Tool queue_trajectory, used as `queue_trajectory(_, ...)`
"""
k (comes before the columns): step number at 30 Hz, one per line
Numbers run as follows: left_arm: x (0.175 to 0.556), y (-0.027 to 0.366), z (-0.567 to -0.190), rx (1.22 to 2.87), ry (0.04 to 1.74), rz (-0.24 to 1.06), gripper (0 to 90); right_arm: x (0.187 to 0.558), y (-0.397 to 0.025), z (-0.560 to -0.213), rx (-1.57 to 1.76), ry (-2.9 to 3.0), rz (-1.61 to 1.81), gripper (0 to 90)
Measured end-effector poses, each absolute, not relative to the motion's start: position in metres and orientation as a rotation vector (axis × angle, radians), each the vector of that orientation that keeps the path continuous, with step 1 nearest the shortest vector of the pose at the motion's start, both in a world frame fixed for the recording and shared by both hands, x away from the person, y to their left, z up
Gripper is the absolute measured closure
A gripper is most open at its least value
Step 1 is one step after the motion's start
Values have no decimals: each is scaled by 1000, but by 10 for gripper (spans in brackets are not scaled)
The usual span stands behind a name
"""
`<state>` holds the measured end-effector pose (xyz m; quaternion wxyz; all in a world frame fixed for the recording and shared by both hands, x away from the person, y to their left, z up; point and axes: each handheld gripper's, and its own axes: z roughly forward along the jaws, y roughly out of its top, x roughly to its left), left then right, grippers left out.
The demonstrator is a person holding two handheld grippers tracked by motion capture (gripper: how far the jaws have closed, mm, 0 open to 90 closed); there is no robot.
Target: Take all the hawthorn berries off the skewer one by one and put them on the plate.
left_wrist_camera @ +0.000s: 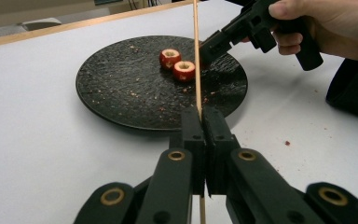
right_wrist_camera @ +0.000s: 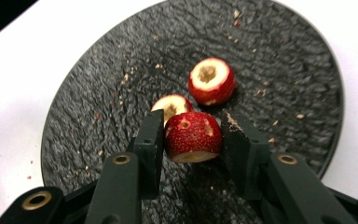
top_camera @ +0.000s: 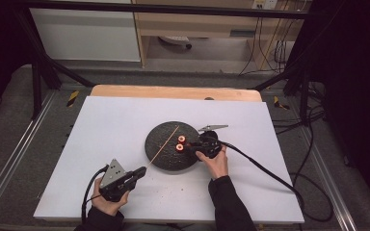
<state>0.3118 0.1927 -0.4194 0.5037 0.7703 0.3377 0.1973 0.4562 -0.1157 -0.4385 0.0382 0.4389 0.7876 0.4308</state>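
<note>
Your left gripper (top_camera: 139, 172) sits near the front-left of the white table (top_camera: 106, 125), just off the near-left rim of the black plate (top_camera: 161, 149). Its jaws are pressed together on a thin wooden skewer (top_camera: 163, 144). In the left gripper view the skewer (left_wrist_camera: 196, 60) runs straight up from between the closed jaws and crosses the plate (left_wrist_camera: 121, 88); a short tail of it pokes out below the jaws. From the high view, the skewer slants from the gripper up and to the right over the plate, its far tip near the plate's back rim.

Your right gripper (top_camera: 196, 146) is at the plate's right edge, pointing inward over it. In the right gripper view its jaws pinch 1 red fruit piece (right_wrist_camera: 193, 136) between them, cut face down and toward the camera, with small holes in its skin. It sits between the 2 pads, held over the plate's dark surface (right_wrist_camera: 98, 107); whether it touches the plate I cannot tell.

2 more fruit pieces (right_wrist_camera: 212, 80) lie on the plate just beyond the held one, pale cored tops up. The nearer of them (right_wrist_camera: 173, 105) is partly hidden behind the held piece. In the left gripper view they sit side by side (left_wrist_camera: 183, 70), just left of the skewer, with your right gripper (left_wrist_camera: 209, 46) close beside them.

Red crumbs are scattered over the plate and the table.
</note>
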Motion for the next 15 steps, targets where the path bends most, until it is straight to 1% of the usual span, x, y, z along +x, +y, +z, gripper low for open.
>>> queue_trajectory(2,312,193,-420,1859,817,473,884,456,-115,-440,1331,2420,1303,605)
queue_trajectory(8,313,193,-420,1864,823,463,884,451,-118,-435,1294,2402,1318,523)
queue_trajectory(11,314,193,-419,1865,829,457,884,445,-122,-428,1272,2383,1343,445)
queue_trajectory(15,316,192,-418,1869,841,448,884,433,-132,-422,1226,2367,1367,315)
